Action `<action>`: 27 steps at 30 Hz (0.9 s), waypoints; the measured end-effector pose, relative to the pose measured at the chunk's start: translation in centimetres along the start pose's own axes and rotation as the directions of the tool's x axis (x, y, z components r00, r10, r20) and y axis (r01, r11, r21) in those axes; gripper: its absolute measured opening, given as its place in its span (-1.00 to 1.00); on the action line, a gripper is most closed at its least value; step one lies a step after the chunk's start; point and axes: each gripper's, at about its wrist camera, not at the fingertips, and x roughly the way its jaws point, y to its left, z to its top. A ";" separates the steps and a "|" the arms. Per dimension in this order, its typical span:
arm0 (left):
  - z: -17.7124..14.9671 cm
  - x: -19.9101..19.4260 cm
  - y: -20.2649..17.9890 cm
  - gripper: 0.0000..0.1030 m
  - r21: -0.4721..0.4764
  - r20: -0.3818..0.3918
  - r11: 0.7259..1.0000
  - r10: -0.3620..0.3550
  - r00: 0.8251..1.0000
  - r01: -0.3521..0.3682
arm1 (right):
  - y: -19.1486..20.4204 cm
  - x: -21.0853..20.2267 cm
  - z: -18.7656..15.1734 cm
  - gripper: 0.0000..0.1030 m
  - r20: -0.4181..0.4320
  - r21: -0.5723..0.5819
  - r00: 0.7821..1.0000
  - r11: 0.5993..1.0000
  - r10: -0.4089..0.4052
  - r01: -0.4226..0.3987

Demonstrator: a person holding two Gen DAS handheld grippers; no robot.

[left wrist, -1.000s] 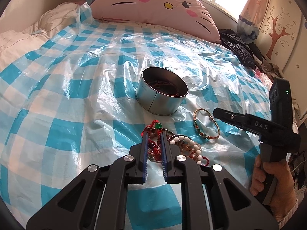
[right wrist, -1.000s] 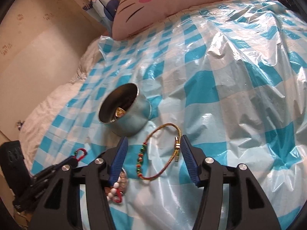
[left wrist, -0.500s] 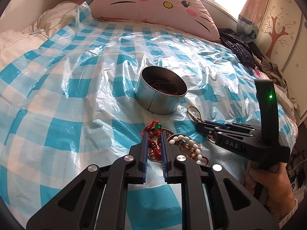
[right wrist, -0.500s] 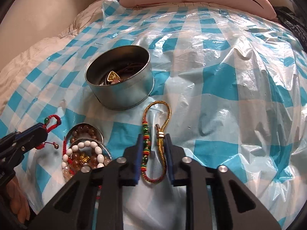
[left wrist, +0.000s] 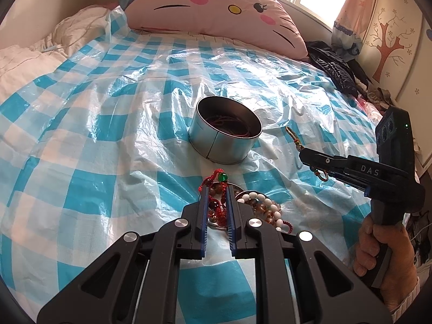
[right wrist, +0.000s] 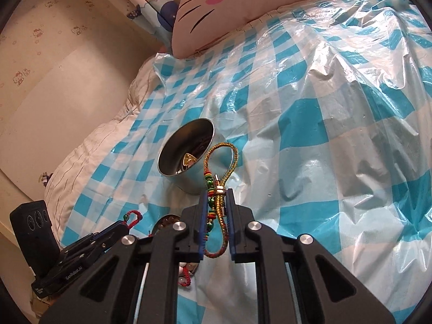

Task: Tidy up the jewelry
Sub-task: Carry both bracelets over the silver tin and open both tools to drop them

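A round metal tin [left wrist: 225,133] holding jewelry stands on the blue checked plastic sheet; it also shows in the right wrist view [right wrist: 186,154]. My left gripper [left wrist: 216,189] is shut on a red cord bracelet [left wrist: 216,182] with a green bead, just above a small metal lid [left wrist: 244,193] piled with white and brown bead bracelets [left wrist: 263,205]. My right gripper [right wrist: 217,193] is shut on a gold braided bracelet [right wrist: 220,167] with green and red beads, held lifted off the sheet to the right of the tin.
A pink cat-face pillow [left wrist: 213,10] lies at the head of the bed. Dark clothes [left wrist: 334,67] are heaped at the right by a cabinet. White bedding [right wrist: 89,156] borders the sheet on the left, next to a wall.
My right gripper closed on the gold braided bracelet and lifted it off the sheet. My left gripper stayed shut on the red cord bracelet and barely moved.
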 end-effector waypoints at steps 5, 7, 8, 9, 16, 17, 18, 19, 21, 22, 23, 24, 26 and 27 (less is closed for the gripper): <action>0.1 -0.3 -0.3 -0.77 0.023 0.020 1.000 0.017 1.000 -0.018 | 0.4 0.0 0.0 -0.73 0.003 -0.017 1.000 1.000 0.018 -0.018; 0.2 -0.5 -0.3 -0.77 0.024 0.028 1.000 0.018 0.999 -0.019 | 0.4 0.0 0.0 -0.73 0.007 -0.019 1.000 0.999 0.029 -0.029; 0.2 -0.6 -0.2 -0.77 0.024 0.033 0.999 0.020 0.999 -0.021 | 0.5 -0.1 0.1 -0.73 0.010 -0.020 0.999 0.999 0.032 -0.032; 0.3 -0.6 -0.2 -0.77 0.024 0.038 0.999 0.022 0.999 -0.023 | 0.5 -0.1 0.1 -0.73 0.011 -0.022 0.999 0.999 0.036 -0.035; 0.6 -0.8 0.0 -0.77 0.026 0.051 0.999 0.030 0.998 -0.031 | 0.9 -0.1 0.1 -0.73 0.015 -0.033 0.998 0.998 0.054 -0.054; 0.6 -0.8 -0.1 -0.77 0.028 0.053 0.999 0.031 0.998 -0.033 | 0.9 -0.1 0.2 -0.73 0.015 -0.034 0.998 0.998 0.055 -0.055; 0.6 -0.8 -0.1 -0.77 0.030 0.054 0.999 0.033 0.998 -0.035 | 1.0 -0.1 0.2 -0.73 0.016 -0.035 0.998 0.998 0.057 -0.056; 0.7 -0.8 -0.1 -0.77 0.033 0.054 0.999 0.035 0.998 -0.037 | 1.0 -0.1 0.1 -0.73 0.017 -0.035 0.998 0.998 0.060 -0.059; 0.7 -0.8 -0.2 -0.77 0.036 0.055 0.999 0.036 0.998 -0.038 | 1.0 -0.2 0.2 -0.73 0.018 -0.035 0.998 0.997 0.064 -0.063; 0.6 -0.9 -0.4 -0.77 0.037 0.056 0.999 0.036 0.998 -0.039 | 0.9 -0.2 0.2 -0.73 0.018 -0.033 0.998 0.997 0.067 -0.067; 0.6 -0.9 -0.3 -0.77 0.038 0.058 0.999 0.036 0.998 -0.038 | 0.9 -0.2 0.2 -0.73 0.020 -0.031 0.997 0.997 0.071 -0.071; 0.7 -1.0 -0.3 -0.77 0.036 0.059 0.999 0.033 0.998 -0.035 | 1.0 -0.1 0.3 -0.73 0.021 -0.029 0.997 0.997 0.075 -0.074; 1.0 -1.1 -0.1 -0.77 0.022 0.061 1.000 0.018 0.998 -0.020 | 1.1 -0.1 0.4 -0.73 0.026 -0.025 0.996 0.996 0.081 -0.080; 1.2 -1.2 0.1 -0.77 0.014 0.062 1.000 0.011 0.998 -0.012 | 1.2 -0.1 0.5 -0.73 0.029 -0.023 0.996 0.996 0.084 -0.083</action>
